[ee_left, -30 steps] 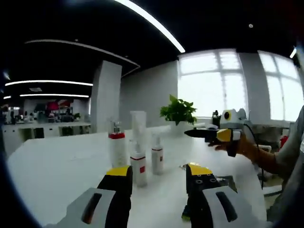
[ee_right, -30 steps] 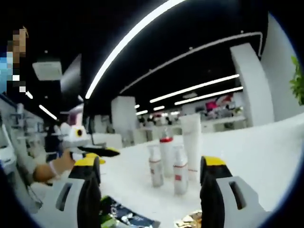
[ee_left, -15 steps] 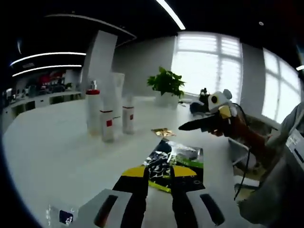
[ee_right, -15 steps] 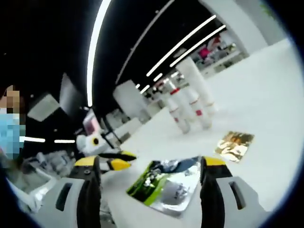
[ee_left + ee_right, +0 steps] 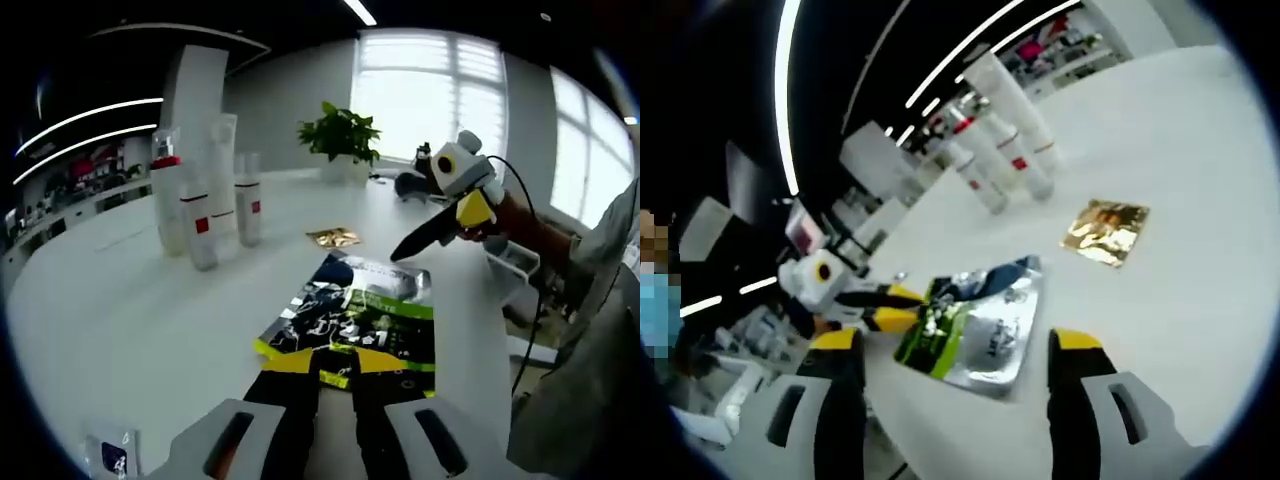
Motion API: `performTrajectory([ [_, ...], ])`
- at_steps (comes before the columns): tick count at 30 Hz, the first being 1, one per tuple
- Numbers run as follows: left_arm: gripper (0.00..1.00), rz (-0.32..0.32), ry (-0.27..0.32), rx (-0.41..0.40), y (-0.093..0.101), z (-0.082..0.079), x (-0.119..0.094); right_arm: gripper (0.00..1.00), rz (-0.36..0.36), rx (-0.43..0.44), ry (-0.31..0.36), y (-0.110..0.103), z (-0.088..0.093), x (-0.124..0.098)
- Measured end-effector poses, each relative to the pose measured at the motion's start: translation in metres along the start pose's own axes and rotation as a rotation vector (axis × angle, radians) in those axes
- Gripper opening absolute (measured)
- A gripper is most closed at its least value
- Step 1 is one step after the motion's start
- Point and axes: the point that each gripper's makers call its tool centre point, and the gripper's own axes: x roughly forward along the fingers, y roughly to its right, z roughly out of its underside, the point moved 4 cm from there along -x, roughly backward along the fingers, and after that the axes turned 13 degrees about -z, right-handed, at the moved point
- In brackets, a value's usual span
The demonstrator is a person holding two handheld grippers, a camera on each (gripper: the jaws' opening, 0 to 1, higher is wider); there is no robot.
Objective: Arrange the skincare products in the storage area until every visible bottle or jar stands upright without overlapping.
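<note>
Several white skincare bottles stand upright in a tight group on the white table: one with a red collar, a tall tube and two small ones with red labels. In the right gripper view the same bottles stand at the far side. My left gripper has its jaws nearly together over the near edge of a green and silver foil packet. It also appears as the left gripper, touching the foil packet. My right gripper is open above the table.
A gold sachet lies flat between the packet and the bottles, seen too as the gold sachet. A small blue sachet lies at the near left. A potted plant stands at the far edge. A person's arm holds the right gripper.
My left gripper's jaws went from wide open to nearly together at the foil packet's edge. Both views have tipped down towards the table. The bottles stand as before.
</note>
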Motion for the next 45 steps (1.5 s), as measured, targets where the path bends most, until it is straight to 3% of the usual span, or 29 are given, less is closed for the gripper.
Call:
performTrajectory([
  [4,0.01,-0.023,-0.004,-0.016,-0.001,0.001,0.000,0.73,-0.050,0.082,-0.003,-0.006,0.000,-0.002],
  [7,0.01,-0.048,-0.010,0.002,0.001,0.001,0.001,0.74,-0.124,0.214,0.022,-0.011,-0.001,-0.001],
  [12,0.00,-0.069,-0.005,0.007,0.001,0.001,0.000,0.75,-0.188,0.308,0.099,-0.003,-0.011,-0.002],
  [18,0.00,-0.059,-0.001,-0.020,0.001,0.002,0.001,0.54,-0.231,0.323,0.043,-0.007,-0.010,0.003],
  [20,0.00,-0.059,0.001,-0.023,0.001,0.002,0.001,0.55,-0.183,0.305,0.007,0.000,-0.004,0.010],
  [21,0.01,-0.060,0.002,-0.022,0.002,0.002,0.001,0.53,-0.161,0.277,-0.035,0.003,0.002,0.014],
  [23,0.01,-0.066,0.004,-0.013,0.003,0.002,0.001,0.45,-0.153,0.261,-0.047,0.004,0.002,0.017],
  [28,0.01,-0.076,0.005,-0.026,0.003,0.002,0.001,0.19,-0.145,0.243,-0.034,0.006,-0.005,0.019],
  [30,0.01,-0.074,0.022,-0.035,0.003,0.002,0.000,0.01,-0.126,0.210,-0.030,0.006,-0.008,0.018],
  [31,0.01,-0.069,0.038,-0.035,0.004,0.001,0.000,0.00,-0.106,0.200,-0.043,0.008,-0.008,0.017],
  [33,0.04,-0.073,0.074,-0.047,0.003,-0.001,0.000,0.00,-0.146,0.152,-0.024,0.000,-0.011,0.018],
  [35,0.04,-0.074,0.187,-0.067,0.003,-0.014,-0.006,0.00,-0.161,0.147,-0.011,-0.007,-0.014,0.017],
  [37,0.07,-0.074,0.254,-0.097,0.000,-0.024,-0.014,0.00,-0.191,0.090,0.001,-0.019,-0.019,0.016],
  [42,0.24,-0.103,0.320,-0.093,-0.012,-0.038,-0.027,0.00,-0.244,-0.002,0.020,-0.045,-0.030,0.010],
  [45,0.27,-0.101,0.377,-0.098,-0.018,-0.046,-0.033,0.00,-0.263,-0.103,-0.006,-0.059,-0.031,0.008],
])
